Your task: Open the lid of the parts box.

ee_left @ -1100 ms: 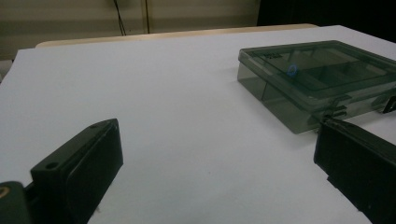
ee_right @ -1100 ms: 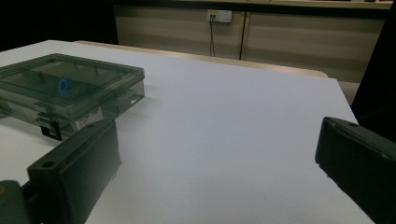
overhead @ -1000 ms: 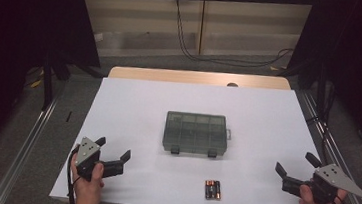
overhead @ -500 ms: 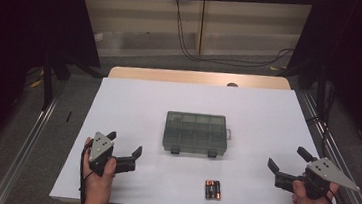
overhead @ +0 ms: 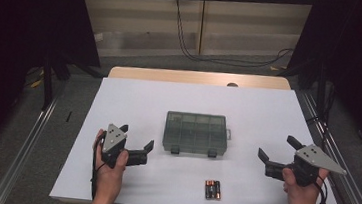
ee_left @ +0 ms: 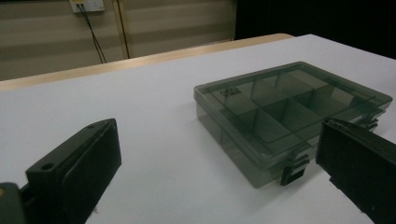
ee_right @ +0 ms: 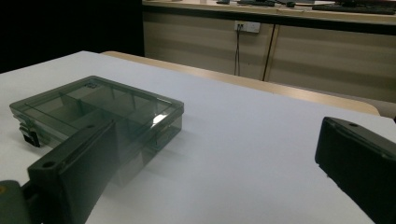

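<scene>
A closed compartment box (overhead: pixel 195 133) lies mid-table (overhead: pixel 134 97), long axis crosswise, between two empty wide-open tongs, with the left tongs (overhead: pixel 137 142) nearer than the right tongs (overhead: pixel 276 149).

Nothing can be read anywhere. The lid of the clear compartment box (ee_left: pixel 289 116) carries a small dark label (ee_left: pixel 230 92) near its upper left corner in the left gripper view, but its characters blur beyond reading. The batteries' (overhead: pixel 212 189) print is likewise too small.
</scene>
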{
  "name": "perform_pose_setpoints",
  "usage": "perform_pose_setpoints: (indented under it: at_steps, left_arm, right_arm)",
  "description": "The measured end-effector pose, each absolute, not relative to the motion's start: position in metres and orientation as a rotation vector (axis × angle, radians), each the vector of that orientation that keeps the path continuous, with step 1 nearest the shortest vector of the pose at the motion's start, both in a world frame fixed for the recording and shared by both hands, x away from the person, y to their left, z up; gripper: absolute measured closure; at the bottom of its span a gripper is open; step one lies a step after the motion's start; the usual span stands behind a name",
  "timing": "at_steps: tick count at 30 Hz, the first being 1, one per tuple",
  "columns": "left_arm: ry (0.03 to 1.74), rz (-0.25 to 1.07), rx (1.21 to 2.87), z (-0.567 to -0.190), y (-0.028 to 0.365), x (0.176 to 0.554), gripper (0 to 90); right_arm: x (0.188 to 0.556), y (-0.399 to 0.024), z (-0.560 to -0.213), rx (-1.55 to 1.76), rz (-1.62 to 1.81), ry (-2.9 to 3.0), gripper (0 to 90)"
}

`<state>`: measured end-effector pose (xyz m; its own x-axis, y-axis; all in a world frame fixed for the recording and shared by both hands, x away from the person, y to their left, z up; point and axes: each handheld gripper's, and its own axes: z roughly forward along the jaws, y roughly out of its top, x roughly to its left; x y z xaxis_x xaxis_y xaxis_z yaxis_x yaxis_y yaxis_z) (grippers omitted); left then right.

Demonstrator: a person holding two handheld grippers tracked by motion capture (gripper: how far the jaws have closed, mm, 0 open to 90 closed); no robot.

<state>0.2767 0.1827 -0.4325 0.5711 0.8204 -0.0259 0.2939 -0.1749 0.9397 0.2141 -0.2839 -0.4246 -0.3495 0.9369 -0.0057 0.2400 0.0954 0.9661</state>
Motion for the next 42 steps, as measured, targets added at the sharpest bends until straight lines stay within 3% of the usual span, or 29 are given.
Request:
perform_pose_setpoints:
  at_steps: [26, 30, 33, 35, 37, 38, 39, 42]
  left_arm:
    - [0.902, 0.503, 1.767, -0.426, 0.144, 0.315, 0.0]
    - [0.918, 0.559, 1.796, -0.427, 0.138, 0.316, 0.1]
    - [0.899, 0.466, 1.783, -0.428, 0.134, 0.316, 0.6]
    - [0.931, 0.450, 1.774, -0.429, 0.133, 0.317, 4.5]
    - [0.938, 0.461, 1.760, -0.431, 0.134, 0.314, 15.6]
    - [0.944, 0.476, 1.755, -0.432, 0.134, 0.312, 31.3]
    - [0.957, 0.486, 1.755, -0.433, 0.135, 0.310, 31.3]
    - [0.970, 0.452, 1.763, -0.437, 0.140, 0.308, 55.8]
  right_arm:
    - [0.261, -0.253, -0.409, 1.165, 1.343, 1.701, 0.6]
    - [0.269, -0.246, -0.406, 1.159, 1.356, 1.710, 3.2]
    - [0.273, -0.240, -0.405, 1.141, 1.389, 1.727, 6.3]
    - [0.274, -0.234, -0.407, 1.141, 1.371, 1.743, 11.9]
    - [0.276, -0.229, -0.410, 1.126, 1.355, 1.777, 18.1]
    - [0.277, -0.223, -0.413, 1.119, 1.330, 1.806, 34.5]
    - [0.277, -0.223, -0.413, 1.119, 1.330, 1.806, 34.5]
    - [0.275, -0.215, -0.419, 1.082, 1.320, 1.837, 62.8]
